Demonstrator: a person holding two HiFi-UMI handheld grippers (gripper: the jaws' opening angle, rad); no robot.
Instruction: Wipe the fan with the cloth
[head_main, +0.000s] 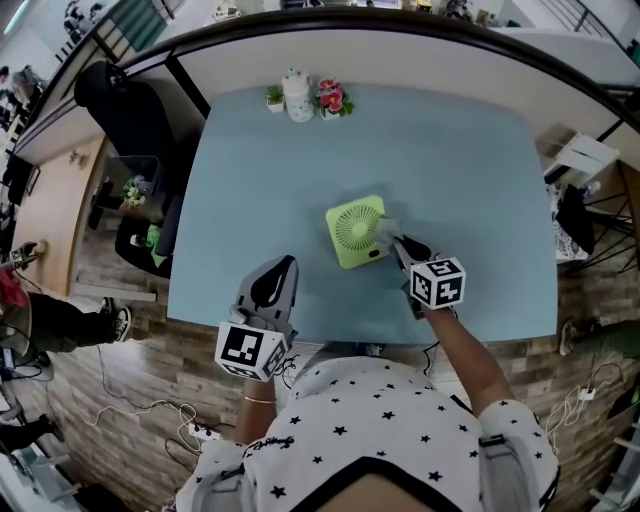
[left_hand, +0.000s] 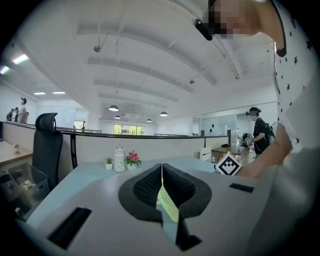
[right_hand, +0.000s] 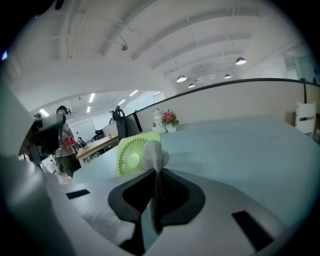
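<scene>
A small lime-green fan (head_main: 356, 231) lies near the front middle of the light blue table (head_main: 450, 160), its round grille facing up. My right gripper (head_main: 394, 238) is shut on a grey cloth (head_main: 386, 230) and holds it against the fan's right edge. In the right gripper view the cloth (right_hand: 154, 160) sticks up between the jaws beside the fan (right_hand: 133, 156). My left gripper (head_main: 283, 268) hovers at the table's front edge, left of the fan, jaws shut with nothing in them. A sliver of the fan (left_hand: 167, 203) shows beyond its closed jaws.
A white jar (head_main: 297, 96) with a small plant (head_main: 274, 98) and pink flowers (head_main: 331, 99) stands at the table's far edge. A black office chair (head_main: 125, 110) stands left of the table. Cables lie on the wooden floor (head_main: 120, 400) below.
</scene>
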